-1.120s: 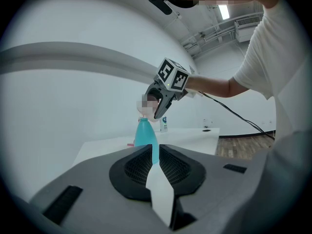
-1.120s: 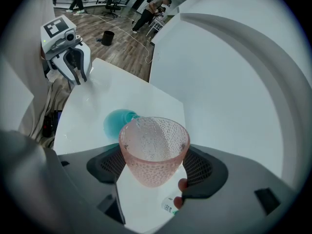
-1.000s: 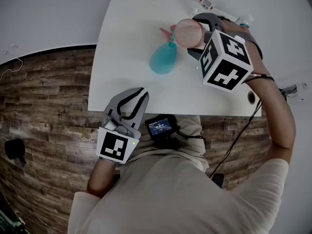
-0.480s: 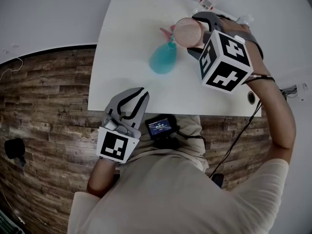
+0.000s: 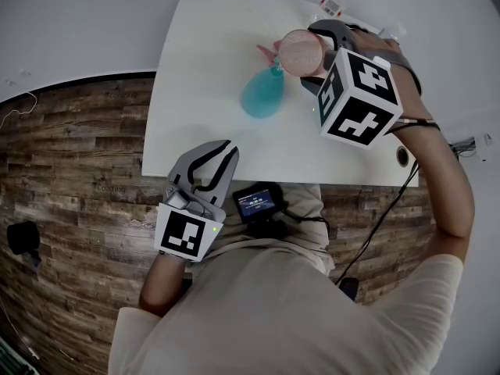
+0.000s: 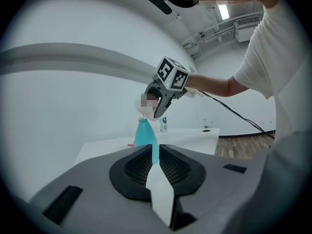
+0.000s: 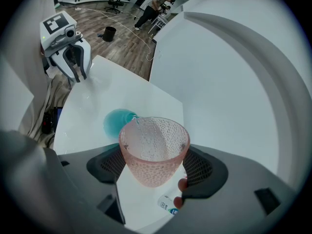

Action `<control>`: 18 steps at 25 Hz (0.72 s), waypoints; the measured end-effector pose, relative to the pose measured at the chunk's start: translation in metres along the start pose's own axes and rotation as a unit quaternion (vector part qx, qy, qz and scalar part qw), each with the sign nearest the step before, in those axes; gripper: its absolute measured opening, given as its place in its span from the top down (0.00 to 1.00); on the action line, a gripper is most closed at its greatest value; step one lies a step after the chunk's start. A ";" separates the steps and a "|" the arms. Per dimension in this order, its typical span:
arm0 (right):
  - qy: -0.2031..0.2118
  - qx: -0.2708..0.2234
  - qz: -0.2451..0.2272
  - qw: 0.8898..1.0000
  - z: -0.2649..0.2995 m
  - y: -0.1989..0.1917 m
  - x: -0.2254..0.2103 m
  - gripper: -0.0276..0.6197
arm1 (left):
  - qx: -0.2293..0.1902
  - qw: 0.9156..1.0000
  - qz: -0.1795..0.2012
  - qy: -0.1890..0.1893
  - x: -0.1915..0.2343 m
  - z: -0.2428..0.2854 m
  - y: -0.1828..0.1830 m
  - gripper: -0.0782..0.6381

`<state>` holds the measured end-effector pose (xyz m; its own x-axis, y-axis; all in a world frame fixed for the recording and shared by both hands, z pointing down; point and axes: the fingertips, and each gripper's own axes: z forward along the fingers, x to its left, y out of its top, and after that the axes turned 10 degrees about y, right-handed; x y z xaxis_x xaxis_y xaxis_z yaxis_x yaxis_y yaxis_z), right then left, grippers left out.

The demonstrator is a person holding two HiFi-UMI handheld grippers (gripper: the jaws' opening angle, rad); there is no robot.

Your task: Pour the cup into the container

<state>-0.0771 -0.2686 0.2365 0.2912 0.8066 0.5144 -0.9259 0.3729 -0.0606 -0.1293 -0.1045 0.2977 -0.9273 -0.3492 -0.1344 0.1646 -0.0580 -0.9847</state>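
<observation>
A pink dimpled cup [image 5: 301,51] is clamped between the jaws of my right gripper [image 5: 316,57], tilted with its rim toward the neck of a teal bottle [image 5: 262,96] on the white table [image 5: 203,45]. In the right gripper view the cup [image 7: 153,150] fills the gap between the pads of the right gripper [image 7: 153,165], with the teal bottle [image 7: 117,121] just past its lip. I cannot tell whether liquid is running. My left gripper [image 5: 226,151] hangs shut and empty off the table's near edge. From it I see the bottle [image 6: 145,133] under the right gripper [image 6: 158,101].
A small clear bottle with a blue cap [image 5: 391,31] and a small labelled item [image 5: 332,6] sit at the table's far right. A pink object [image 5: 266,51] lies behind the teal bottle. A screen device [image 5: 256,203] is at the person's waist. A cable hole [image 5: 402,156] is near the right corner.
The right gripper with the cup has shifted slightly left and tipped a little more. The left gripper has not moved.
</observation>
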 end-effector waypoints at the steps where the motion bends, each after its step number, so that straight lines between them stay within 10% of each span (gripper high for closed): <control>1: 0.000 0.001 0.001 1.000 0.000 0.000 0.000 0.38 | -0.001 1.000 0.000 0.000 0.000 0.000 0.000 0.84; 18: -0.003 0.011 -0.008 1.000 -0.001 0.001 0.000 0.38 | -0.001 1.000 0.000 0.003 0.002 -0.003 0.000 0.84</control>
<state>-0.0781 -0.2672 0.2354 0.3042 0.7984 0.5197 -0.9262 0.3754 -0.0346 -0.1324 -0.1024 0.2970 -0.9292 -0.3445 -0.1342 0.1634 -0.0572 -0.9849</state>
